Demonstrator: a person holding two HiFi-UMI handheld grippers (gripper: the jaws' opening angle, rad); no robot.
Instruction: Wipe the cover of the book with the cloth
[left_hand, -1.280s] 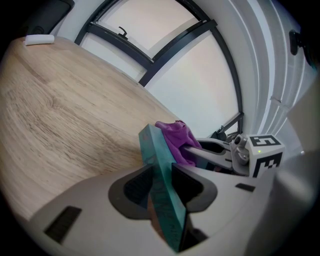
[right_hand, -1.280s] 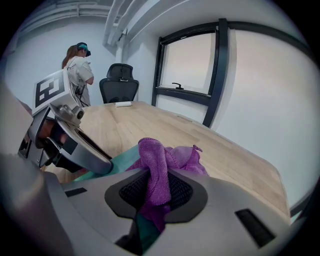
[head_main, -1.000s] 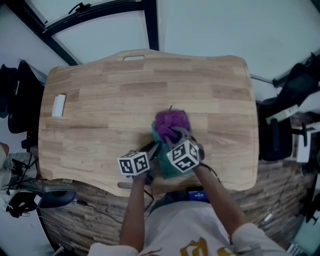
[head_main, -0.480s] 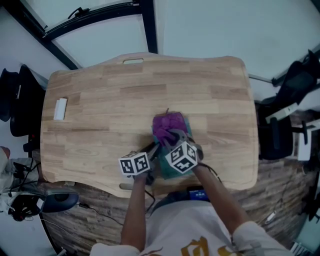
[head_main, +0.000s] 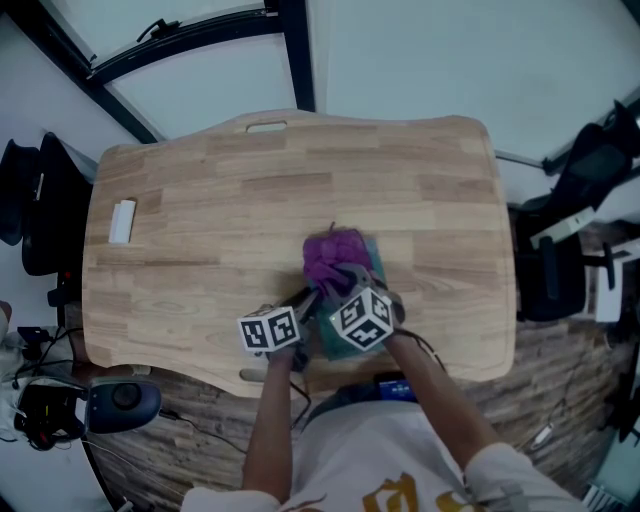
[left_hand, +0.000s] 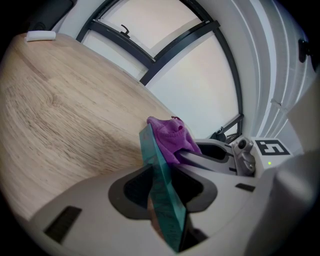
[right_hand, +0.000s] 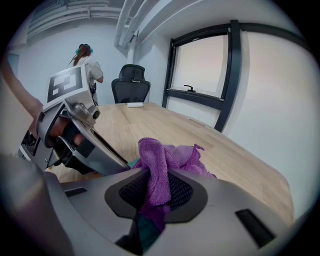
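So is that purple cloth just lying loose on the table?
No, the right gripper has the purple cloth pinched between its jaws, against the teal book.

The person wears a white short-sleeved shirt (head_main: 360, 450) with a yellow print. The left gripper (head_main: 303, 303) and right gripper (head_main: 343, 277) are grey. Each one carries a cube with black-and-white square markers.

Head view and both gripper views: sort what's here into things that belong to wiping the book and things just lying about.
In the job:
teal book, held in the left gripper
purple cloth, held in the right gripper, on the book

Lying about:
small white object near the left edge of the table
black office chair beyond the table
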